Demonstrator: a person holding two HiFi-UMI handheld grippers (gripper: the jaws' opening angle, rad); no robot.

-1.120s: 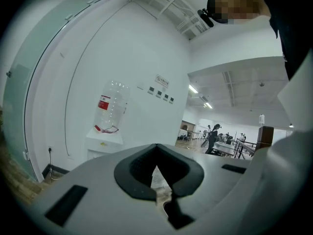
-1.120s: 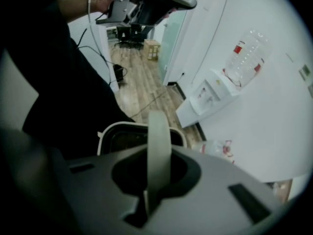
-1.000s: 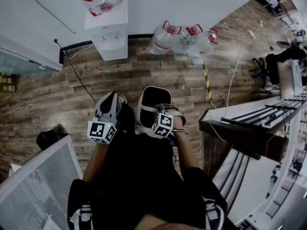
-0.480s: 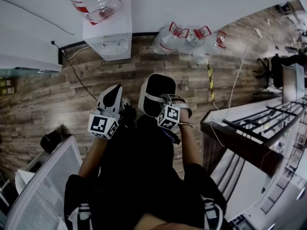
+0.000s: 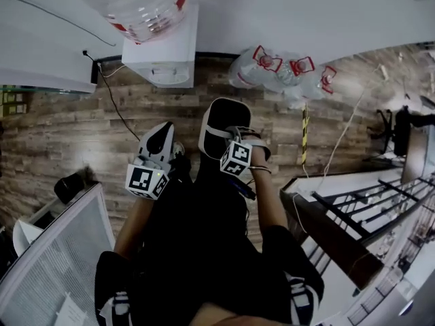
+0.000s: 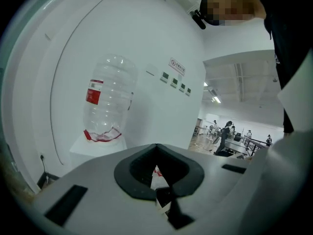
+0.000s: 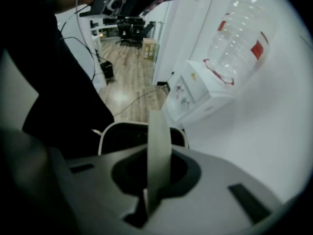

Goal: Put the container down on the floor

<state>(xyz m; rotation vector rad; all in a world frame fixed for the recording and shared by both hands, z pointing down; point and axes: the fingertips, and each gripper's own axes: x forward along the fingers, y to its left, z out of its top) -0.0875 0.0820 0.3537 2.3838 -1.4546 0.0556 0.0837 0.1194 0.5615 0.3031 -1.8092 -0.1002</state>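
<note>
The container (image 5: 221,124) is a dark bin with a white rim and a white strap handle (image 5: 234,136). It hangs above the wooden floor in front of the person. My right gripper (image 5: 230,142) is shut on that handle. In the right gripper view the handle (image 7: 159,141) runs upright between the closed jaws of the right gripper (image 7: 155,177), with the container's rim (image 7: 126,127) just beyond. My left gripper (image 5: 158,138) stands left of the container, apart from it. Its jaws meet in the left gripper view, where the left gripper (image 6: 157,176) holds nothing.
A white water dispenser (image 5: 163,53) with an upturned bottle (image 5: 136,2) stands at the wall ahead. Several empty water bottles (image 5: 285,73) lie to its right. A cable (image 5: 115,107) crosses the floor. A partition (image 5: 47,250) is at the left, a dark desk (image 5: 333,216) at the right.
The whole view has slid toward the dispenser and the wall. Both grippers and the hanging container keep about the same place in front of the person; the hold on the handle is unchanged.
</note>
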